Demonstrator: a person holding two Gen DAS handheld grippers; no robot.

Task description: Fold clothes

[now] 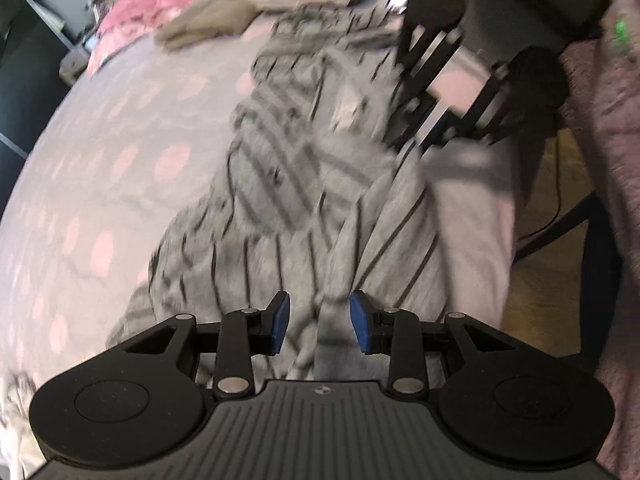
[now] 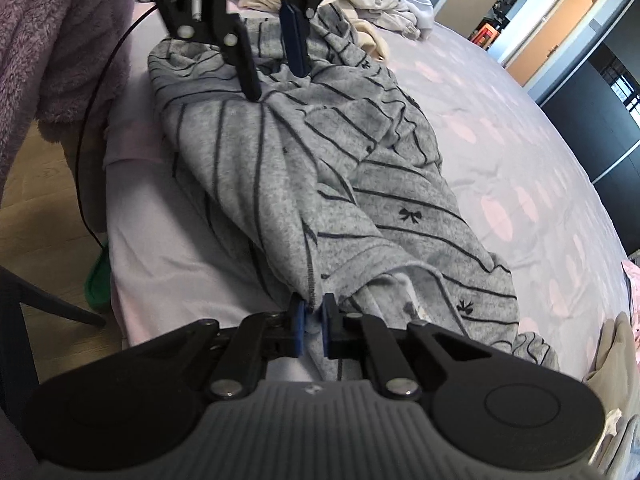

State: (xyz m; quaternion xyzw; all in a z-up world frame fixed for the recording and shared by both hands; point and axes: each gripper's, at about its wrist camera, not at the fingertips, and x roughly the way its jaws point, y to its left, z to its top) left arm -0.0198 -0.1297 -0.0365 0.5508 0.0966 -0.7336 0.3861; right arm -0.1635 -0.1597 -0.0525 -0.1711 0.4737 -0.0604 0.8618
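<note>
Landmark is the striped grey garment (image 2: pixel 288 168), lying crumpled along the near edge of the bed (image 2: pixel 500 128). Going left to right in your right wrist view: left of the garment, a purple fleece throw (image 2: pixel 68 40) hangs off the bed edge, a black cable (image 2: pixel 82 168) runs down past it, wood floor (image 2: pixel 44 216) shows below. At the garment's far end your left hand-held gripper (image 2: pixel 276 60) comes down onto the fabric, one finger tip pressing into a fold; its pads stand apart with bunched cloth between them, and you can't tell if they actually pinch it. At the garment's near end your right hand-held gripper (image 2: pixel 314 322) is clamped on the stitched hem, blue pads squeezing the edge. Right of the garment is bare lilac sheet with pink spots. Beyond the garment, a heap of pale clothes (image 2: pixel 384 4); far right, an orange door (image 2: pixel 556 24).

Left wrist view is motion-blurred: garment (image 1: pixel 288 184) runs away from your left hand-held gripper (image 1: pixel 319 322), right hand-held gripper (image 1: pixel 424 136) at its far end, pink pillow (image 1: pixel 160 0) well left of the garment.
</note>
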